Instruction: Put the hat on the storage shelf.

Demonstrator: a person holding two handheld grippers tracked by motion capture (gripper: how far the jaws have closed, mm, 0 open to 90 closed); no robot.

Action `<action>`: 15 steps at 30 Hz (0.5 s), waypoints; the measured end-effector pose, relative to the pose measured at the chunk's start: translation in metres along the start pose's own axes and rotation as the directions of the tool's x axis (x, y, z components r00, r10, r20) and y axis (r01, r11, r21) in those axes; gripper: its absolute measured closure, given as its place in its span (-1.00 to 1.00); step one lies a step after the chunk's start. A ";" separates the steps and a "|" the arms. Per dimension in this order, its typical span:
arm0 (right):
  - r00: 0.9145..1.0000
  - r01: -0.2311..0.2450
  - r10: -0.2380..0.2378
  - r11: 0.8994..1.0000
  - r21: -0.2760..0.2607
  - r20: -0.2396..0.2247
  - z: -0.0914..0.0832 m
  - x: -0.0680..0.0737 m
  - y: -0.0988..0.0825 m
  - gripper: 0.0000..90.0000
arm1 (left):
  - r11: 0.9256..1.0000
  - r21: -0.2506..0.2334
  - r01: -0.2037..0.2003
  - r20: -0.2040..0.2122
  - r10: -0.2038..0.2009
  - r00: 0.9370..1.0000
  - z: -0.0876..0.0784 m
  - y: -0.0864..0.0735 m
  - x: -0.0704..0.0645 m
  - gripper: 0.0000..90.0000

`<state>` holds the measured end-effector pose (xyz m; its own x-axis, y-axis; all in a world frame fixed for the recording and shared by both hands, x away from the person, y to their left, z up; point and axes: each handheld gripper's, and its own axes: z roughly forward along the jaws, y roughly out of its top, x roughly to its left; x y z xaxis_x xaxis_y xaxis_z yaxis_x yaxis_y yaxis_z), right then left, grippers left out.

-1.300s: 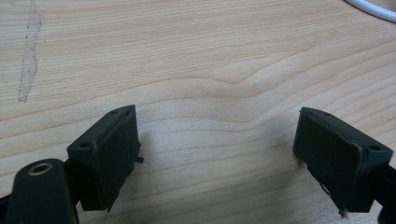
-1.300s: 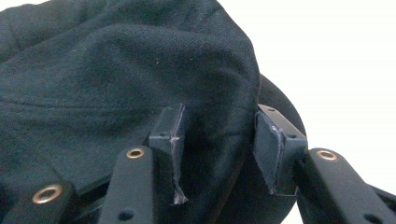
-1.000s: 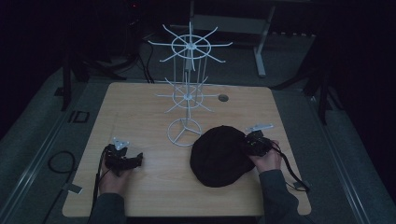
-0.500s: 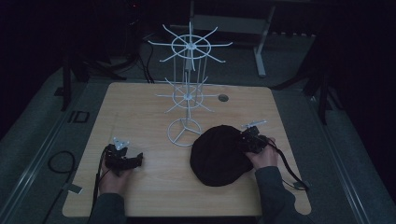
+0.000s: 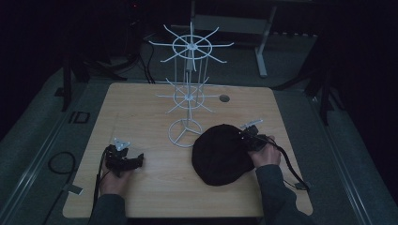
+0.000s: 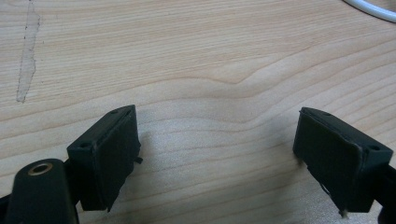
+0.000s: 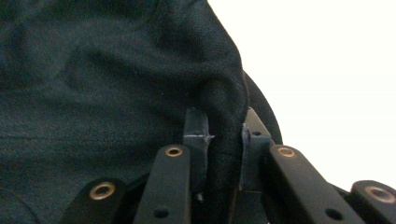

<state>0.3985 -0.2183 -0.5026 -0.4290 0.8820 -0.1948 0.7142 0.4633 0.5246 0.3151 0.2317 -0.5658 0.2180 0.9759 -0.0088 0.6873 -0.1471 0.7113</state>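
Gripping: right gripper has just closed, pinching black cap's right edge
Resting: left gripper spread, well apart to the cap's left
Standing: hook rack behind cap

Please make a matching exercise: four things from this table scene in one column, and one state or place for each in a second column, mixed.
Column 1
1. left hand-held gripper
2. right hand-held gripper
3. black hat
4. white wire rack

Column 2
A. lies on the table's right half
B. stands upright at the middle of the table
C. open, nothing between its jaws
D. shut on a fold of fabric

Pairs: 1-C, 2-D, 3-A, 4-B
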 end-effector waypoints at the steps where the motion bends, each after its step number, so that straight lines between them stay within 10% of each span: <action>1: 1.000 -0.016 0.016 1.000 -0.005 -0.009 0.000 -0.002 0.000 0.74 | 1.000 0.000 0.000 0.000 0.000 1.000 0.000 0.000 0.000 -0.67; 15: 0.977 -0.171 0.166 0.985 -0.024 -0.133 -0.004 -0.025 -0.005 0.77 | 1.000 0.000 0.000 0.000 0.000 1.000 0.000 0.000 0.000 -0.67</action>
<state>0.4034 -0.2433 -0.4973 -0.3741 0.9273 0.0076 0.7637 0.3034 0.5698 0.3152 0.2316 -0.5658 0.2181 0.9759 -0.0089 0.6871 -0.1471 0.7115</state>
